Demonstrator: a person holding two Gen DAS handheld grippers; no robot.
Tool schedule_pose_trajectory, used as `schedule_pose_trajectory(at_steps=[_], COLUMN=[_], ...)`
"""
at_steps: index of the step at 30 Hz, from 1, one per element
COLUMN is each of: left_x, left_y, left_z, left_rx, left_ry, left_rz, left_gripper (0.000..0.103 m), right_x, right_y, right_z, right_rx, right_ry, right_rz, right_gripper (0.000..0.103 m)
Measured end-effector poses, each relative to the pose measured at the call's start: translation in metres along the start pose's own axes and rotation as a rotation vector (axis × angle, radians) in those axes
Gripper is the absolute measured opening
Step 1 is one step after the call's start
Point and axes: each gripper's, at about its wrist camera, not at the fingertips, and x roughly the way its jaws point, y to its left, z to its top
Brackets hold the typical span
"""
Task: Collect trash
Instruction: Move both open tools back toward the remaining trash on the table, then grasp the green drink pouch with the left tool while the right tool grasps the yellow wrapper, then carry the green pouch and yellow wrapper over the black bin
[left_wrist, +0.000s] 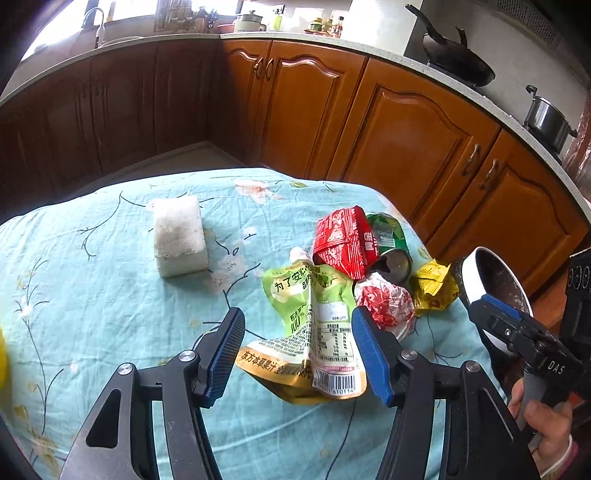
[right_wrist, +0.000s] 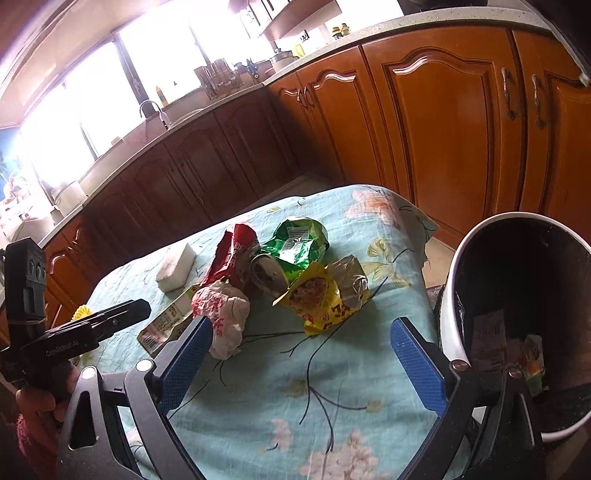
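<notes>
A pile of trash lies on the table's teal floral cloth (left_wrist: 92, 280). A green juice pouch (left_wrist: 314, 325) lies between the open fingers of my left gripper (left_wrist: 299, 332), untouched. Behind it are a red wrapper (left_wrist: 343, 243), a crushed green can (left_wrist: 391, 243), a crumpled red-and-white wrapper (left_wrist: 384, 306) and a yellow wrapper (left_wrist: 432, 288). My right gripper (right_wrist: 299, 354) is open and empty over the cloth, just short of the red-and-white wrapper (right_wrist: 225, 317) and the yellow wrapper (right_wrist: 321, 302). A white bin (right_wrist: 517, 317) with a dark inside stands off the table's right edge and holds some scraps.
A white sponge block (left_wrist: 181, 236) sits on the cloth at the back left. Wooden kitchen cabinets (left_wrist: 406, 122) run behind the table. A wok (left_wrist: 454, 59) and a steel pot (left_wrist: 546, 118) sit on the counter. A small yellow object (right_wrist: 81, 314) lies at the cloth's left.
</notes>
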Motion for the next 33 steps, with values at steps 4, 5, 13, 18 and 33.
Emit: schedule_pose_trajectory(at_steps=[4,5,13,18,33], left_x=[0.023,0.028,0.035,0.025,-0.055], left_y=[-0.001,-0.002,-0.009,-0.01,-0.027], left_z=[0.001,0.0,-0.006,-0.014,-0.041], left_rx=[0.024,0.034,0.085,0.091,0.085], left_ry=[0.056,0.068,0.073,0.048,-0.051], left_rz=[-0.022,-0.023,-0.053,-0.061,-0.139], left_gripper=[0.053,0.045,0.007,0.004,0.003], right_x=[0.022,0.026,0.032,0.013,-0.06], right_y=[0.0,-0.001,0.002,0.013,0.018], right_z=[0.005,0.005,0.004,-0.003,-0.029], right_rx=[-0.012,-0.011,-0.025,-0.056,-0.042], right_ry=[0.03,0.035,0.042,0.022,-0.046], right_rz=[-0.015,-0.018,-0.04,-0.021,0.045], right_gripper=[0.095,0.092,0.045,0.037,0.037])
